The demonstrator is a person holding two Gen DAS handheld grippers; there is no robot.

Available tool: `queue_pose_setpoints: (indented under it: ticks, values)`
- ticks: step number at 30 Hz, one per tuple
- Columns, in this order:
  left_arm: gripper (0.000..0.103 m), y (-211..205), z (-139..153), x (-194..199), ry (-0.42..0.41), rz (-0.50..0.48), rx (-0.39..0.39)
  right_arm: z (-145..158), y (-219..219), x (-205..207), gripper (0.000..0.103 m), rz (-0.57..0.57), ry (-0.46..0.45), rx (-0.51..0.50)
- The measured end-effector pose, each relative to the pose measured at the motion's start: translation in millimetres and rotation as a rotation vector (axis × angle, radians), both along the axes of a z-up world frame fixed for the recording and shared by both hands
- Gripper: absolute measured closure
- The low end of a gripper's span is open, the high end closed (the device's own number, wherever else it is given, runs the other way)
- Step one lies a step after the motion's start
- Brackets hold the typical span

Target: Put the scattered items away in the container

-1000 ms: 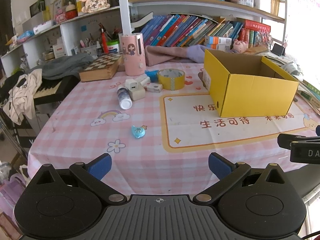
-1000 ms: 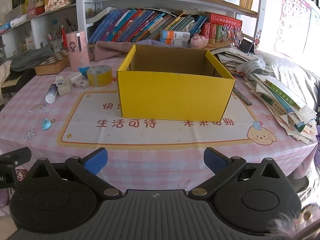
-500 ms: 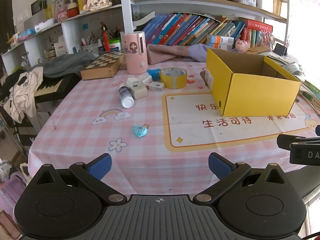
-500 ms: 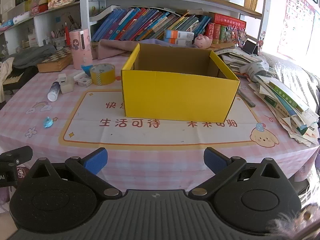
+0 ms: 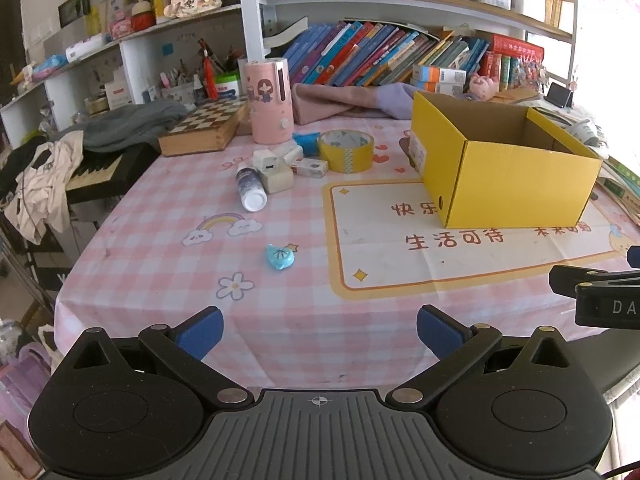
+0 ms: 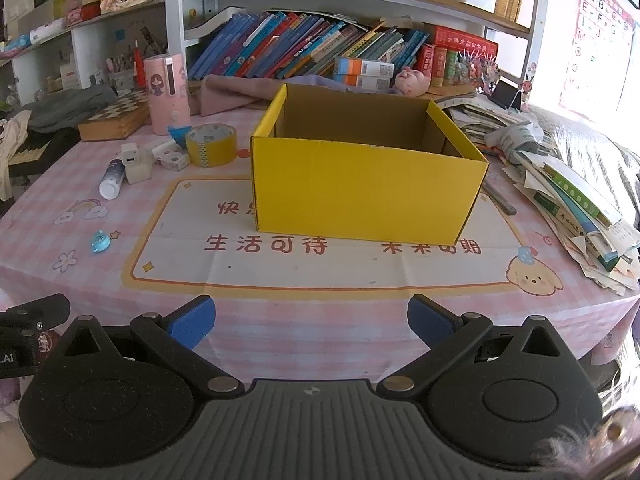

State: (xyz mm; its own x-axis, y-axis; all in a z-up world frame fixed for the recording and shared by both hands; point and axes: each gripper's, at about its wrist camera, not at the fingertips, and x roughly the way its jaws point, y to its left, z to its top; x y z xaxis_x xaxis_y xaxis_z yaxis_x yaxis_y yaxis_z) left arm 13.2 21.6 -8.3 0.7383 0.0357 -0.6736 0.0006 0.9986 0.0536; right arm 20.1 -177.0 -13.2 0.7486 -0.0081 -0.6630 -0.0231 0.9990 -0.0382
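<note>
An open yellow cardboard box point(image 5: 516, 184) point(image 6: 364, 192) stands on the pink checked tablecloth. Left of it lie a yellow tape roll point(image 5: 346, 151) point(image 6: 211, 145), a white tube point(image 5: 250, 188) point(image 6: 111, 179), a white charger block point(image 5: 272, 171) point(image 6: 135, 163), a small white box point(image 5: 309, 168) and a blue piece point(image 5: 306, 140). A small blue toy point(image 5: 280, 257) point(image 6: 100, 241) lies alone nearer the front edge. My left gripper point(image 5: 320, 330) is open and empty at the front edge. My right gripper point(image 6: 311, 322) is open and empty, facing the box.
A pink cylinder point(image 5: 269, 101) and a chessboard box point(image 5: 204, 128) stand behind the items. A pile of books and papers point(image 6: 572, 188) lies right of the box. Bookshelves point(image 6: 320, 52) run along the back. A keyboard with clothes point(image 5: 80, 176) sits off the table's left.
Both grippers have moved forward a little toward the table, so the box and items look slightly nearer. Both stay open. Nothing on the table has moved.
</note>
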Motion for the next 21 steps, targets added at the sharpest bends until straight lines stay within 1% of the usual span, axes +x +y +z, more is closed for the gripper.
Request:
queue_pose_setpoints:
  ticks: [14, 17, 21]
  values:
    - [0.0, 20.3, -0.5, 1.6, -0.009, 0.008, -0.015, 4.0, 22.2, 9.2, 0.0, 0.047, -0.007, -0.013]
    - [0.0, 26.8, 1.2, 0.3, -0.027, -0.005, -0.032, 5.3, 30.7, 12.7, 0.0, 0.076, -0.01, -0.014]
    - [0.0, 34.6, 1.7, 1.7, -0.04, 0.002, -0.052, 7.6, 44.0, 16.3, 0.0, 0.134, -0.016, -0.018]
